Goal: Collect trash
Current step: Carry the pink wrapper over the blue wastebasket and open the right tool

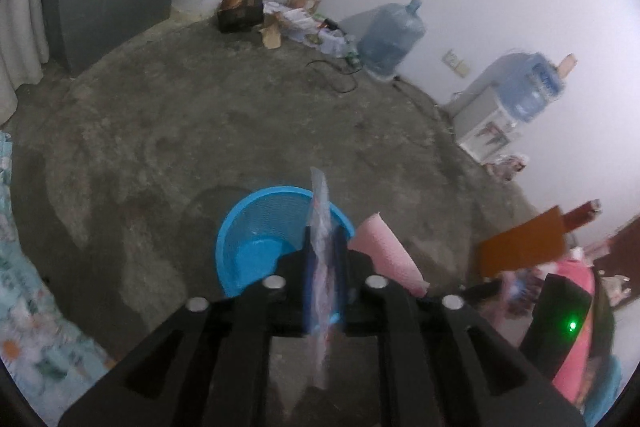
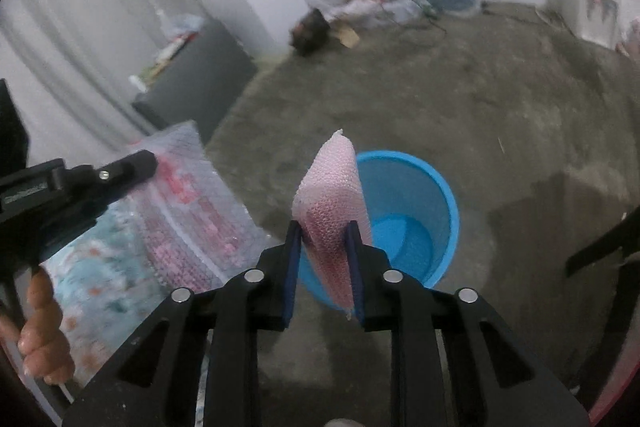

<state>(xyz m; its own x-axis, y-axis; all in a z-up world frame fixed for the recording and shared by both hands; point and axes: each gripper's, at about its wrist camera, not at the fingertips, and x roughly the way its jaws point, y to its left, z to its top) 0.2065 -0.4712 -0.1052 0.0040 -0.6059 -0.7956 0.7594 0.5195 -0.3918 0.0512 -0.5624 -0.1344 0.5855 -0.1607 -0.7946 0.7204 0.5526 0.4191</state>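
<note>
Left wrist view: left gripper clamped on a clear wrapper above the near rim of the blue bin, pink sheet just right of the bin; right wrist view: right gripper clamped on the pink sheet over the bin's near left rim.

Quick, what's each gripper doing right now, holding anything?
Left gripper: closed on a clear plastic bubble-wrap bag, above the blue plastic basket.
Right gripper: closed on a pink bubble-wrap sheet.
</note>
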